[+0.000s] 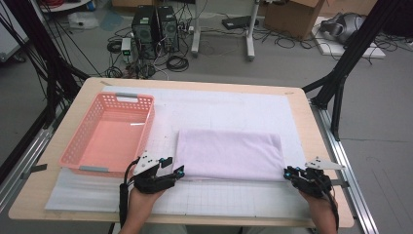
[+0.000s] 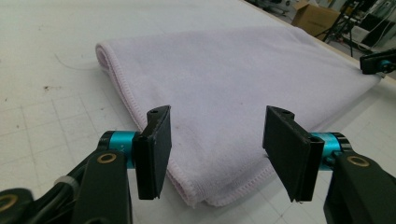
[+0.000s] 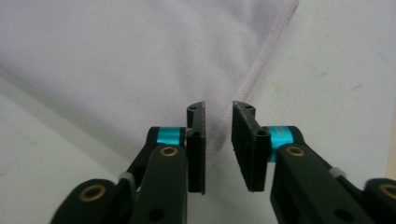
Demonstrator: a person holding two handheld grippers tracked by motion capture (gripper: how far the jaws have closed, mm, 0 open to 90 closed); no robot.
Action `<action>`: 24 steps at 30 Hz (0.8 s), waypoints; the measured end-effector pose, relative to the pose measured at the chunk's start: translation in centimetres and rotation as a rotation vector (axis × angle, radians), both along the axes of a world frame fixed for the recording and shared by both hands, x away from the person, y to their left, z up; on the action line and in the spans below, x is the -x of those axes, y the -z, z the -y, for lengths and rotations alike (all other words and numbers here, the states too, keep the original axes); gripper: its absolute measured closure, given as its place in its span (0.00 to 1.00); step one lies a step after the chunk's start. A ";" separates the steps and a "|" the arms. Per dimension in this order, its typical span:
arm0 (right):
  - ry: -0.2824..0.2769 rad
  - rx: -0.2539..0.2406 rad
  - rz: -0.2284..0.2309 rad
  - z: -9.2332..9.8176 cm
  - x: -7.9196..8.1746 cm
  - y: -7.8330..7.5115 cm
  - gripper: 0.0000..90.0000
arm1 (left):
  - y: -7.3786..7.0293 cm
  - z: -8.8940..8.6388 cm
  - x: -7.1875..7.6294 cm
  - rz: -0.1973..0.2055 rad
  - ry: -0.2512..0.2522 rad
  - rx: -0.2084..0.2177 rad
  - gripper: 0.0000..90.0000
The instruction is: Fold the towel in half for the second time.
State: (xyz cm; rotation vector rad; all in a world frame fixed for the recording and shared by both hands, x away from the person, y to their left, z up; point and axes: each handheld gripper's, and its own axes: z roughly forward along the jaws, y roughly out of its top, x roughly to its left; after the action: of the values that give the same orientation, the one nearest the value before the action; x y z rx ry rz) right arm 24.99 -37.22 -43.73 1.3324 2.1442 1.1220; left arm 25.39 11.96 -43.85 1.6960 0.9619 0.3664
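High view: a folded lilac towel (image 1: 229, 155) lay on the white gridded mat (image 1: 234, 200) beside a pink basket (image 1: 110, 131), with the left gripper (image 1: 176, 171) at its near left corner and the right gripper (image 1: 288, 171) at its near right corner. Left gripper view: the left gripper's (image 2: 217, 149) jaws stood wide apart over the towel's (image 2: 233, 79) corner, pressing on nothing. Right gripper view: the right gripper's (image 3: 218, 144) jaws stood narrowly parted above the towel's (image 3: 140, 56) stitched hem, not pinching it.
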 end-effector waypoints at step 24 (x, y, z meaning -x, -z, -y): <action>0.020 -0.069 0.187 1.4 1.7 -1.4 0.22 | -1.3 -0.5 0.5 0.085 0.022 0.026 0.26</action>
State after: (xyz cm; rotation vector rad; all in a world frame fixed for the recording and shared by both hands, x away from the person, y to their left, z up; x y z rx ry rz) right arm 23.33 -38.63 -42.33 1.2229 1.9704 1.2693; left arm 24.87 12.44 -42.51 1.6536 0.8815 0.4065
